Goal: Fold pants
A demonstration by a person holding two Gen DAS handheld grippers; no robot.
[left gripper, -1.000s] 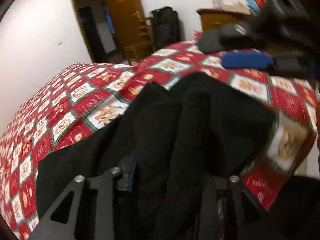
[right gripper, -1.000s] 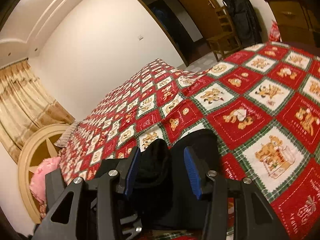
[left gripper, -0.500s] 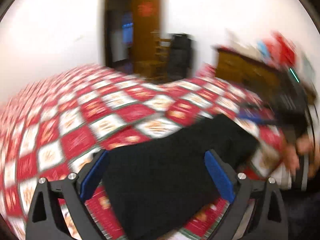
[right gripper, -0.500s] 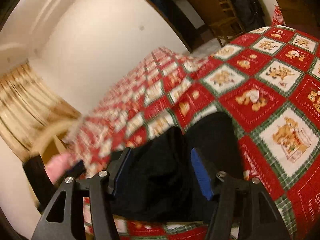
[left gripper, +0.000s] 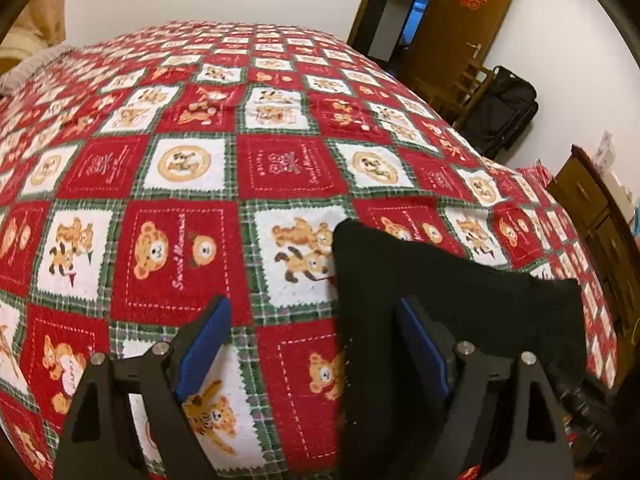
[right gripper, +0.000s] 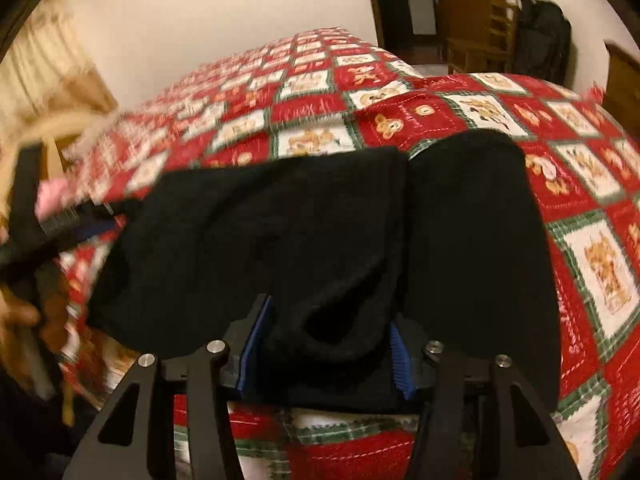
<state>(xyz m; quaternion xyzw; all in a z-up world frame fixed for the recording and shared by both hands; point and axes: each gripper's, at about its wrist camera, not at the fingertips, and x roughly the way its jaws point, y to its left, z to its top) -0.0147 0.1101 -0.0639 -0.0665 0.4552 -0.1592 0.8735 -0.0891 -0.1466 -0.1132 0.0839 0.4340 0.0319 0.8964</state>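
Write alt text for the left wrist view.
The left gripper, its jaws wide and closing, hovers over a red-and-white bear-print bedspread with only the edge of the folded black pants between its fingers. A wooden door stands open behind.

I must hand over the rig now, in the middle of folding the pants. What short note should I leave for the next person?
Left gripper: fingers apart and closing, above the bedspread at the edge of the black pants; it grips nothing.
Right gripper: closing on a bunched fold of the pants, which fills the gap.
Pants: lying on the bedspread near its front edge, two dark panels side by side.
Done: partly gathered, it seems.
Left: finish the fold and flatten it.
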